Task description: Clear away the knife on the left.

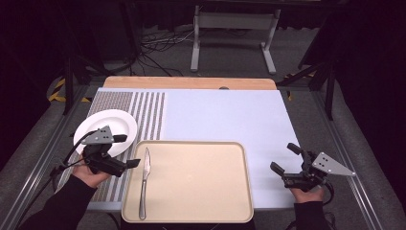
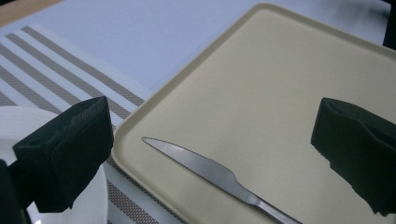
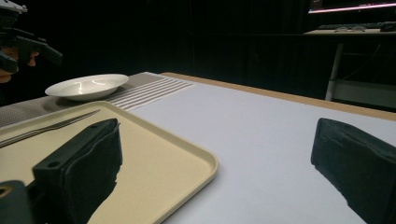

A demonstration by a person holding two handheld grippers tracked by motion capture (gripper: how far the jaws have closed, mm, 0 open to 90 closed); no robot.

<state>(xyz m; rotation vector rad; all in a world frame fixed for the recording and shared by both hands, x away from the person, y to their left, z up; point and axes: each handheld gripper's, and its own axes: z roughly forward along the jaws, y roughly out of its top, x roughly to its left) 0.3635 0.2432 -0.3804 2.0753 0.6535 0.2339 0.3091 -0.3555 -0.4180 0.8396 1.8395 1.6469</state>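
Note:
A steel knife (image 1: 144, 184) lies flat along the left side of the beige tray (image 1: 201, 191), blade toward the far end; it also shows as the knife (image 2: 219, 175) in the left gripper view and the knife (image 3: 46, 127) in the right gripper view. My left gripper (image 1: 126, 151) hovers open just left of the tray's rim, nothing between its pads (image 2: 70, 149). A white plate (image 1: 106, 126) sits behind it on the striped mat. My right gripper (image 1: 285, 158) is open over the table to the right of the tray, holding nothing.
A striped placemat (image 1: 143, 112) covers the table's left part, and a pale blue cover (image 1: 225, 115) the middle and right. The table's wooden far edge (image 1: 191, 82) lies beyond. A white stand (image 1: 234, 28) and cables are on the floor behind.

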